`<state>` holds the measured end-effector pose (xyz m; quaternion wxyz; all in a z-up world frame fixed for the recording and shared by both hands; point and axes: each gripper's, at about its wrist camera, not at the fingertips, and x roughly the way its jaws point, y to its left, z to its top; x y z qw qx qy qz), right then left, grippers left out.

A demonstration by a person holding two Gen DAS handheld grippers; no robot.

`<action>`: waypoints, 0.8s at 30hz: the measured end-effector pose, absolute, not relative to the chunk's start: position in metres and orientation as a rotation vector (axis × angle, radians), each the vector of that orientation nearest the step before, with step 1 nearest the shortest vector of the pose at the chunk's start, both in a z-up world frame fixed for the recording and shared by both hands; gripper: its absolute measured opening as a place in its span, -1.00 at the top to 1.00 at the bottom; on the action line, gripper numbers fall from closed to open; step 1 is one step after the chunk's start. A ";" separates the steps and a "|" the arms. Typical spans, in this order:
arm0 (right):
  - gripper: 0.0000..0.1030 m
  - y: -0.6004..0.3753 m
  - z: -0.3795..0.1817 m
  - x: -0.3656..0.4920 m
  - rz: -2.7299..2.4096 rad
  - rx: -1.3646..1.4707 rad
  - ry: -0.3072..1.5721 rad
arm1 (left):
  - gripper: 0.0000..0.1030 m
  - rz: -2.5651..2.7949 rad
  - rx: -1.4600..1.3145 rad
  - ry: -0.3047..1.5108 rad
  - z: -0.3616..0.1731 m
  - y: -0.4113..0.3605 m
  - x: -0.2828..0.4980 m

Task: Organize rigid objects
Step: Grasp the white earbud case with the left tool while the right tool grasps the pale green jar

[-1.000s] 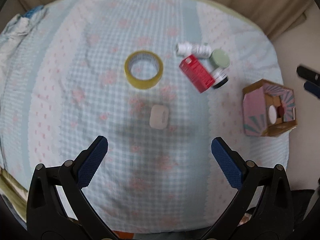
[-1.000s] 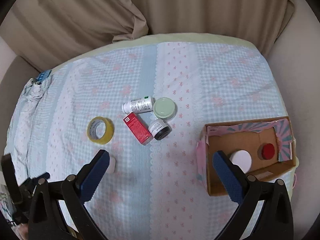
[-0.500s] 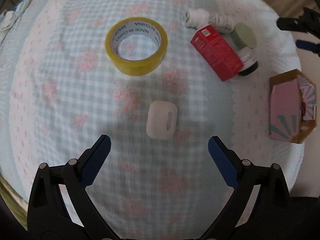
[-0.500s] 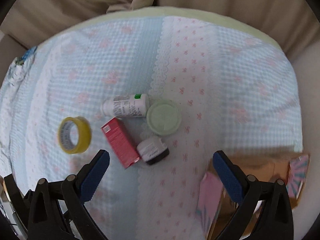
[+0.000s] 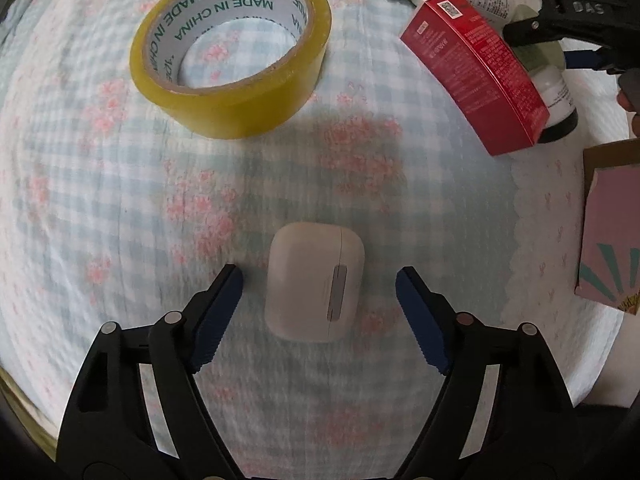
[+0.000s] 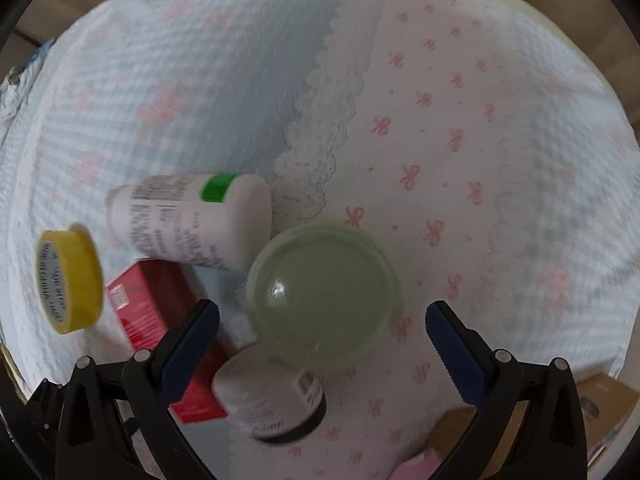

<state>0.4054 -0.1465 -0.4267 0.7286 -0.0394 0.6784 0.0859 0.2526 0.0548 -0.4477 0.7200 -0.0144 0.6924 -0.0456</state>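
Here the white earbud case (image 5: 315,286) lies between the open left tongs (image 5: 319,285).

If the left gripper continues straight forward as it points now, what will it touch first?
Most likely the white earbud case: it lies between the open fingers of the left gripper, directly ahead. Depth is hard to judge, so the cloth could come first.

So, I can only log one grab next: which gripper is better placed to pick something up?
Left. The left gripper is open with the white earbud case squarely between its fingers; the right gripper only nears the green lid.
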 end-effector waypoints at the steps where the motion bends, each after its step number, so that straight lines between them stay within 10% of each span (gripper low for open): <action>1: -1.00 -0.146 -0.432 0.407 0.192 -0.095 1.507 | -0.49 -0.100 -0.019 1.528 -0.448 0.053 0.252; 6: -0.92 -0.145 -0.439 0.417 0.206 -0.109 1.503 | -0.30 -0.093 0.003 1.529 -0.451 0.046 0.253; 11: -0.29 -0.136 -0.447 0.427 0.217 -0.165 1.529 | 0.13 -0.084 0.047 1.533 -0.450 0.057 0.252; 24: -0.28 -0.134 -0.423 0.416 0.185 -0.158 1.477 | 0.20 -0.087 0.008 1.498 -0.427 0.075 0.248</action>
